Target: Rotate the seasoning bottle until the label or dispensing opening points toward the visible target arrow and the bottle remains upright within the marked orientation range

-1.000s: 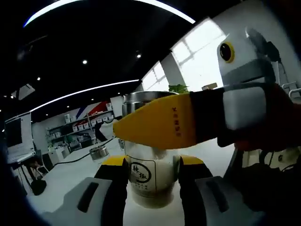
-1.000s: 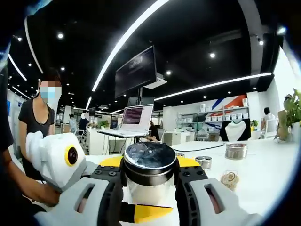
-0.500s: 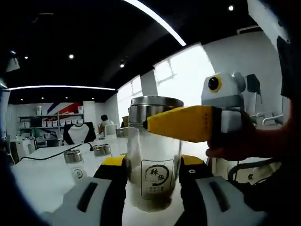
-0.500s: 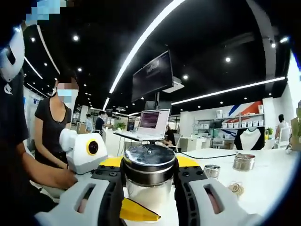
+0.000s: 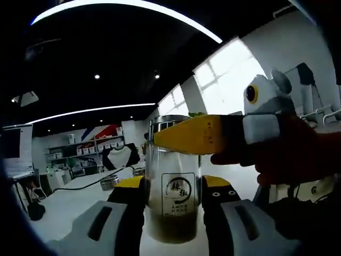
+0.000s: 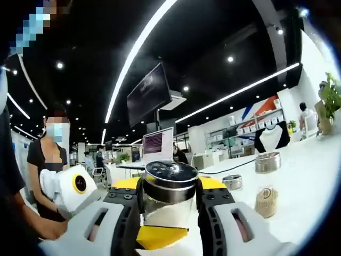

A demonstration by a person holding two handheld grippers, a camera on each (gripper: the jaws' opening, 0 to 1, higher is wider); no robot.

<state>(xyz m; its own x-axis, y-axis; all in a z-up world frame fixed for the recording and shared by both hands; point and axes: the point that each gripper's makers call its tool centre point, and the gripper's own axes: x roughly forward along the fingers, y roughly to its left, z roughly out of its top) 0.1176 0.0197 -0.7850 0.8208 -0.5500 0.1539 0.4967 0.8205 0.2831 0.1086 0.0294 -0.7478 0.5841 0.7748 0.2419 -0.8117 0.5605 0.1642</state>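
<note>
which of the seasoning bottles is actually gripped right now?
The lidded glass bottle clamped between the right gripper jaws, steel cap up; the left gripper holds it lower. The small cork-coloured bottle and two steel-capped jars stand loose on the white table.

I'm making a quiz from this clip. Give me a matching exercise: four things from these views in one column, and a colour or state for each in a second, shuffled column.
Things:
1. seasoning bottle
2. bottle lid
3. laptop
4. right hand-held gripper

States:
A. open on a desk, screen lit
B. shiny metal
C. shut on the lid end of the bottle
D. clear, with a black-printed label

Pairs: 1-D, 2-B, 3-A, 4-C
</note>
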